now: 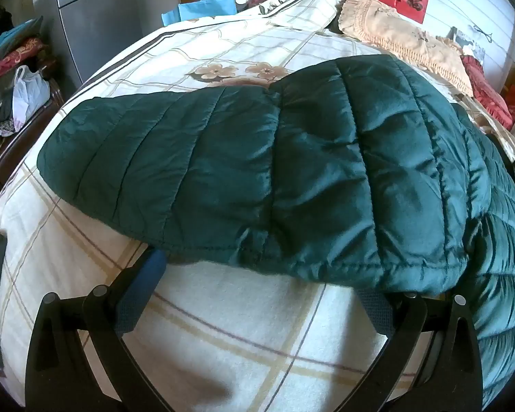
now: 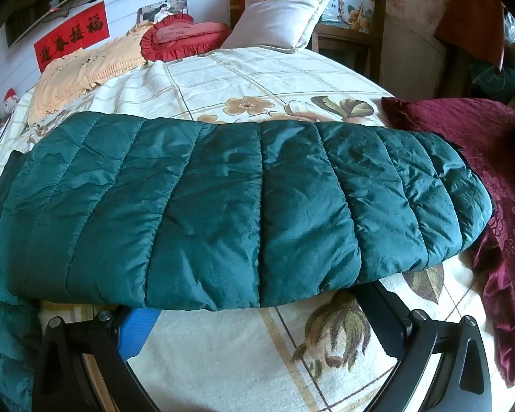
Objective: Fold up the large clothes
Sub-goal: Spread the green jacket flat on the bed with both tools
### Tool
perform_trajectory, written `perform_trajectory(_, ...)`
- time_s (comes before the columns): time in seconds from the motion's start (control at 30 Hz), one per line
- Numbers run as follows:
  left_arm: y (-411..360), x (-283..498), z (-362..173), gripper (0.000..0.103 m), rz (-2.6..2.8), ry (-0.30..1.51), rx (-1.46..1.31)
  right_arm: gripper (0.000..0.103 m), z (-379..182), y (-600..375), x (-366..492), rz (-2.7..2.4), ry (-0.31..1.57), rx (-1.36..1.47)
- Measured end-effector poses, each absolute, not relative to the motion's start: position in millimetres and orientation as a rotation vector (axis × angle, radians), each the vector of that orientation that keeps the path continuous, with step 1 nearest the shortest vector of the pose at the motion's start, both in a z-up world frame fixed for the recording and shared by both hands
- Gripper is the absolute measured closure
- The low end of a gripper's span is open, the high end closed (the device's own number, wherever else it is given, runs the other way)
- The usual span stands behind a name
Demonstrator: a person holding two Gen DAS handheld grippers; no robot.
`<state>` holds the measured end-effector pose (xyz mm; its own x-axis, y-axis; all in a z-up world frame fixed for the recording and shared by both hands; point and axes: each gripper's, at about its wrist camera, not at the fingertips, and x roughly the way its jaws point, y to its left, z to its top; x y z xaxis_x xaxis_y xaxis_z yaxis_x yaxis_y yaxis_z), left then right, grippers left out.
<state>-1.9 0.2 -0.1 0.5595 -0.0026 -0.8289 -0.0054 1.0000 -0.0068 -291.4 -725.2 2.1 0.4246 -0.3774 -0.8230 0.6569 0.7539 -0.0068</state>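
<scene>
A dark green quilted jacket (image 1: 292, 171) lies spread on a cream floral bedspread (image 1: 223, 326). In the left wrist view its sleeve stretches left and its near hem covers the tips of my left gripper (image 1: 257, 274), which is open wide with nothing between the fingers. In the right wrist view the jacket (image 2: 240, 206) lies across the bed, a sleeve reaching right. My right gripper (image 2: 257, 305) is also open wide, its blue-padded fingertips (image 2: 139, 329) tucked under the jacket's near edge, holding nothing.
A peach fringed cloth (image 1: 395, 34) and a red heart cushion (image 2: 185, 39) lie at the head of the bed with a white pillow (image 2: 281, 17). A maroon blanket (image 2: 491, 171) lies at the right. A grey cabinet (image 1: 96, 17) and cluttered stand (image 1: 13, 86) are at the left.
</scene>
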Motion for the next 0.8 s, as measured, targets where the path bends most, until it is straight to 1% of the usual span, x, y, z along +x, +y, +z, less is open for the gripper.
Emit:
perform_trajectory(0.13,-1,-11,3,0.0,-0.027,1.018,0.008,0.0,7,-713,-297,-0.67,0.953,0.374)
perform_trajectory(0.23,-5,-23,6,0.0,-0.03,1.033,0.02,0.0,24,-675,-320,-0.624,0.892,0.339)
perform_trajectory(0.37,-1,-54,26,0.0,-0.067,0.963,0.0,0.0,51,-642,-351,-0.524,0.839,0.385)
perform_trajectory(0.5,-10,-86,50,0.0,-0.08,0.935,-0.012,0.0,76,-610,-366,-0.445,0.819,0.42)
perform_trajectory(0.63,-22,-121,70,0.0,-0.13,0.901,-0.008,0.0,93,-565,-378,-0.339,0.832,0.42)
perform_trajectory(0.8,-55,-175,90,0.0,-0.201,0.866,0.011,0.0,110,-500,-391,-0.172,0.849,0.417)
